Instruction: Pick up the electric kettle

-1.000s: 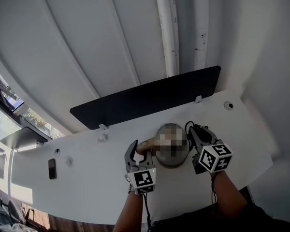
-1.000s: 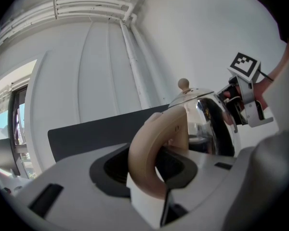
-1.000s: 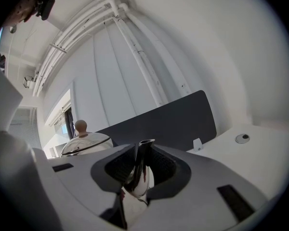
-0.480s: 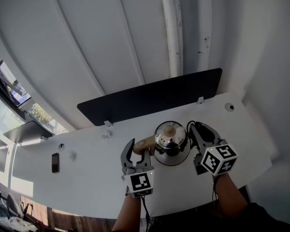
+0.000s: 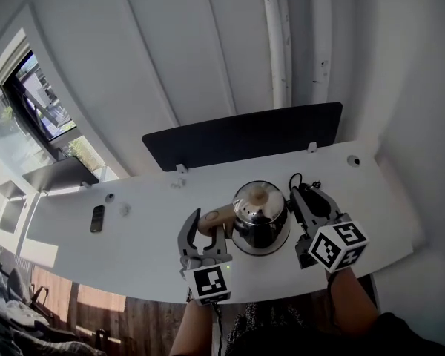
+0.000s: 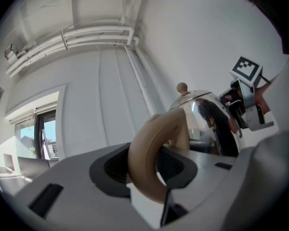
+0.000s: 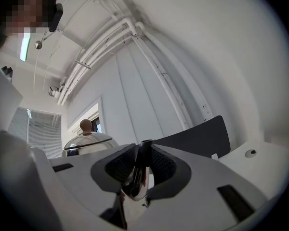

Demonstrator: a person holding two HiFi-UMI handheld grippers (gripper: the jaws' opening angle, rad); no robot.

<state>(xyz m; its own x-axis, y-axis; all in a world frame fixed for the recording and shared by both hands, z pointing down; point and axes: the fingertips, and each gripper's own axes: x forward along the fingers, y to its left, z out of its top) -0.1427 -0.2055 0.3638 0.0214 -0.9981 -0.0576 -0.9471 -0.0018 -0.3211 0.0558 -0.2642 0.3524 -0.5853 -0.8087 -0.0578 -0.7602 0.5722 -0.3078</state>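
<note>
The shiny steel kettle (image 5: 260,219) with a round tan lid knob (image 6: 182,87) hangs a little above the white desk (image 5: 133,251), carried between both grippers. My left gripper (image 5: 205,228) is shut on its curved tan handle (image 6: 149,153), which fills the gap between the jaws. On the kettle's right side, my right gripper (image 5: 302,199) is shut on the narrow steel spout (image 7: 139,174). In the right gripper view the domed lid (image 7: 89,141) shows at the left, beyond the jaws. The kettle's underside is hidden.
A dark panel (image 5: 245,136) stands upright along the desk's far edge. A small dark handset (image 5: 97,218) lies at the desk's left end, and a round grommet (image 5: 354,161) sits at the far right. White pipes (image 5: 278,43) run down the wall; a window (image 5: 41,110) is at the left.
The kettle has come up off the desk with both grippers still clamped on it, and it now looks larger and nearer to the head camera. The head view has swung.
</note>
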